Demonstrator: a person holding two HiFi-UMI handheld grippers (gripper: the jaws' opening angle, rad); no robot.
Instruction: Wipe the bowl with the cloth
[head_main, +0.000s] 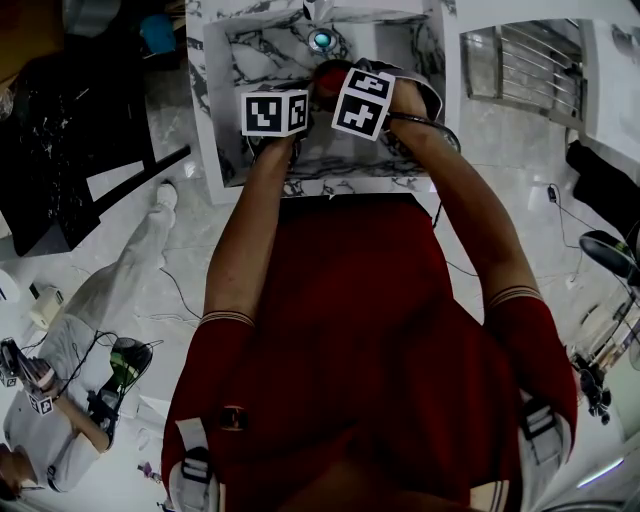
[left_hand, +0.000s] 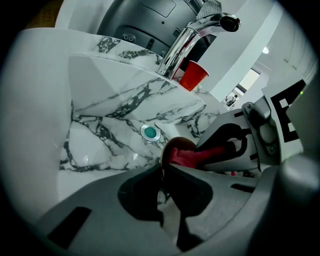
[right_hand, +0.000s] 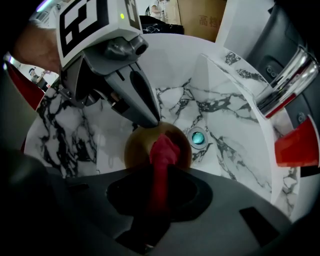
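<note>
Bowl (right_hand: 136, 150), brownish and glossy, hangs above the marble sink (right_hand: 225, 107), with the drain (right_hand: 198, 136) just beside it at 3 o'clock in the right gripper view. The left gripper (left_hand: 162, 172) is pinched on the bowl's rim, reaching in from 11 o'clock. The right gripper (right_hand: 157, 187) is clamped on the red cloth (right_hand: 162, 150), whose free end presses into the bowl's hollow. The bowl looks stiff, light and slick, and likely to pivot in a rim pinch, so wiping pressure should be gentle. The cloth is soft and bunches. No brand shows on either. Faint characters on a box (right_hand: 207, 20) at 12 o'clock are unreadable.
</note>
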